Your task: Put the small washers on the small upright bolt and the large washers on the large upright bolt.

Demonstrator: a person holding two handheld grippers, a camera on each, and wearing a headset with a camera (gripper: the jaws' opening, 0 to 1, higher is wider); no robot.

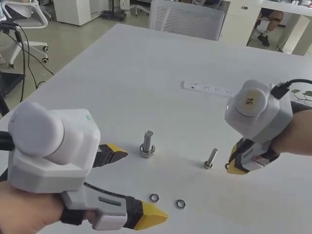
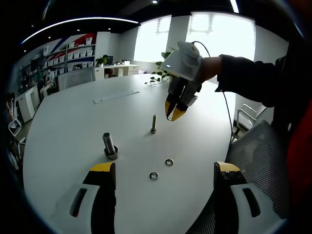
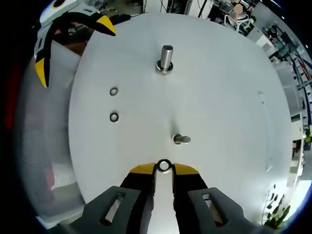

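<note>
The right hand-held gripper (image 3: 164, 170) pinches a small washer (image 3: 164, 165) near the small bolt (image 3: 181, 139); the left hand-held gripper (image 2: 165, 167) gapes above the bench (image 2: 68, 117).

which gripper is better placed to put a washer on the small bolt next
Right. The right gripper is shut on a washer, close to the small bolt; the left gripper is open and empty.

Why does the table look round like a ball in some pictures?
Left gripper view: the fisheye lens bends the white table into a curve, and the windows glare white. Right gripper view: same bulge, yet the washer pinched in the right gripper looks sharp. Head view: table edges run straight, light soft and even.
</note>
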